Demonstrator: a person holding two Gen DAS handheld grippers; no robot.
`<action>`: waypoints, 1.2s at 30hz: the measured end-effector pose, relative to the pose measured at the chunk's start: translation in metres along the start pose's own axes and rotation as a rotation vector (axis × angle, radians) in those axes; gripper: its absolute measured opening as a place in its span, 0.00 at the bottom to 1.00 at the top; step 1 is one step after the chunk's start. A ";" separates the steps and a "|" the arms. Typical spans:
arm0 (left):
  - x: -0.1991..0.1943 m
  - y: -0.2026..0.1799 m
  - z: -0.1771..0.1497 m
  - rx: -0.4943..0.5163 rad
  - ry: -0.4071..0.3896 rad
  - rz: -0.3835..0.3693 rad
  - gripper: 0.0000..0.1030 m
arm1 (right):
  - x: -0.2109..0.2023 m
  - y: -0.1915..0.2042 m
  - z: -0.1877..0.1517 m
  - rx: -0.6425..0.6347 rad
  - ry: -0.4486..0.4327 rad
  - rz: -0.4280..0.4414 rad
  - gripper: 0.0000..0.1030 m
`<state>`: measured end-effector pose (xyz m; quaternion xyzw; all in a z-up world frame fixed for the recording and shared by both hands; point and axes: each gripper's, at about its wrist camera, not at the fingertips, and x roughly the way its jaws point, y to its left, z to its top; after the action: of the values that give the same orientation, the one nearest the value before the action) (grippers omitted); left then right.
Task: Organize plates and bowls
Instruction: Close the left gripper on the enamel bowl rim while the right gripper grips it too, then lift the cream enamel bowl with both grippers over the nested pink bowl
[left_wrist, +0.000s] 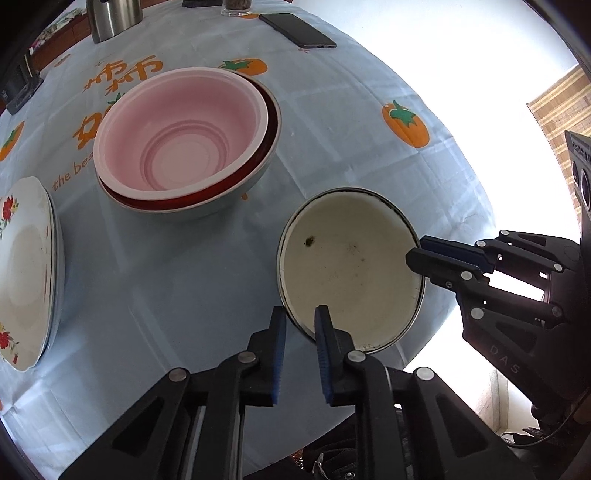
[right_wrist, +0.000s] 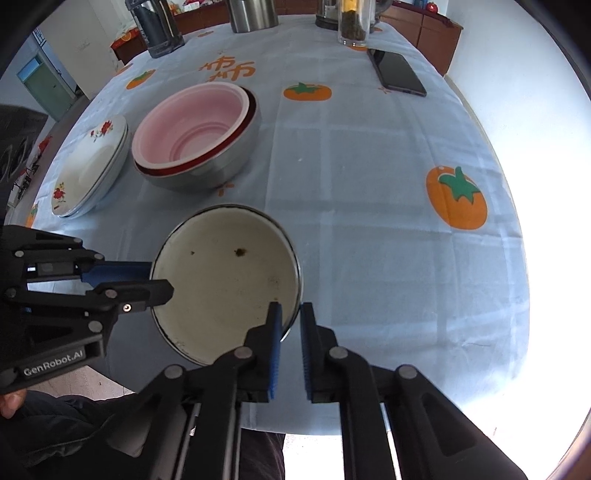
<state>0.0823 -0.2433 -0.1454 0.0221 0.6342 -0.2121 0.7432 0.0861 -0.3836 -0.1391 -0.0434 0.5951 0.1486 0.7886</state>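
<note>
A cream enamel bowl (left_wrist: 351, 266) with dark specks sits near the table's front edge; it also shows in the right wrist view (right_wrist: 225, 280). My left gripper (left_wrist: 300, 325) straddles its near-left rim, one finger inside and one outside, closed on the rim. My right gripper (right_wrist: 290, 317) straddles the opposite rim the same way and shows in the left wrist view (left_wrist: 415, 249). A pink bowl (left_wrist: 181, 133) is nested in a red-lined metal bowl (left_wrist: 236, 192). Floral plates (left_wrist: 26, 269) are stacked at the left.
A phone (left_wrist: 297, 30) lies at the back right. A metal canister (left_wrist: 112, 16) and a glass jar (right_wrist: 352, 22) stand at the back, with a dark bottle (right_wrist: 157, 27). The table edge (left_wrist: 424, 343) runs just behind the cream bowl.
</note>
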 end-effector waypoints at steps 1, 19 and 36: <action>-0.002 0.000 0.000 0.002 -0.003 0.000 0.16 | 0.000 0.000 0.000 -0.002 0.001 -0.001 0.09; -0.049 -0.002 0.002 0.063 -0.100 0.026 0.16 | -0.044 0.016 0.013 -0.023 -0.060 -0.004 0.09; -0.088 0.012 0.008 0.069 -0.194 0.078 0.16 | -0.063 0.040 0.038 -0.055 -0.129 -0.008 0.09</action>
<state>0.0846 -0.2092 -0.0631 0.0517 0.5503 -0.2057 0.8076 0.0943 -0.3475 -0.0638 -0.0579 0.5386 0.1640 0.8244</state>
